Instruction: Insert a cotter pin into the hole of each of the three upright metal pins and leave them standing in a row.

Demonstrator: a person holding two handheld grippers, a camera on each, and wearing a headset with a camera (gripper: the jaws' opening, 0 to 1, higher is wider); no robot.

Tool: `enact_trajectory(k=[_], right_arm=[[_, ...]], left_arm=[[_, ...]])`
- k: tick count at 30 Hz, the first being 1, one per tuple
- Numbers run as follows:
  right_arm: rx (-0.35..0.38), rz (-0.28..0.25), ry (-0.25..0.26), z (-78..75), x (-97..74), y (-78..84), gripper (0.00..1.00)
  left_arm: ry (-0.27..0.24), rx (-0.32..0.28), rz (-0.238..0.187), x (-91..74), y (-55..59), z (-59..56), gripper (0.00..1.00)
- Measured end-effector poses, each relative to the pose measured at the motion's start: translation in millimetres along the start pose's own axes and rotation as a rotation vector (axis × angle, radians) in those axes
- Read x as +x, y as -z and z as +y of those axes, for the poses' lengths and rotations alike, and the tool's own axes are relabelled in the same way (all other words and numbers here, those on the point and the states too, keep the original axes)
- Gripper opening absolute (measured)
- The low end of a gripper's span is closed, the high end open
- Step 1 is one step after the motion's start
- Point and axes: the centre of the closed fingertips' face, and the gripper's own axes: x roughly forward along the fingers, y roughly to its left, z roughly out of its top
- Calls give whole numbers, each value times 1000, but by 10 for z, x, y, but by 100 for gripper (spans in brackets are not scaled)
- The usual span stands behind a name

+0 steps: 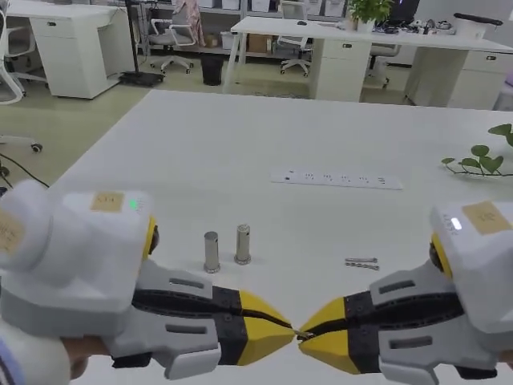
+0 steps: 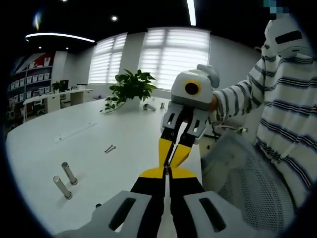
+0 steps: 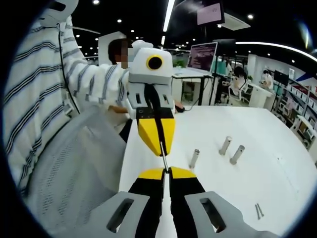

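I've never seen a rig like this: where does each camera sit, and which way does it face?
Head view: on the headset, looking forward and down at the table; left gripper and right gripper show, tips meeting.
Left gripper view: on the left gripper, looking along its jaws at the right gripper and the person's striped top.
Right gripper view: on the right gripper, facing the left gripper, the cotter pin between their tips, the striped top.
Shared by both gripper views: the standing metal pins.
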Motion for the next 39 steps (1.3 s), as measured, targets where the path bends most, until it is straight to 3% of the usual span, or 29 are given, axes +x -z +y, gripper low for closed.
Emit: enact_trajectory(k=[11,17,26,39], right_arm=[[-27,39,-40,56,6,20,5],[-18,63,-76,120,1,59,4],[22,57,-98,165,-21,72,2],[25,46,-81,115,-3,50,2]], left_arm=[[19,16,52,9,104,-21,0],[54,14,82,32,149,-81,0],[80,-4,89,41,162,-135,0],[49,-60,72,14,155,-55,2]])
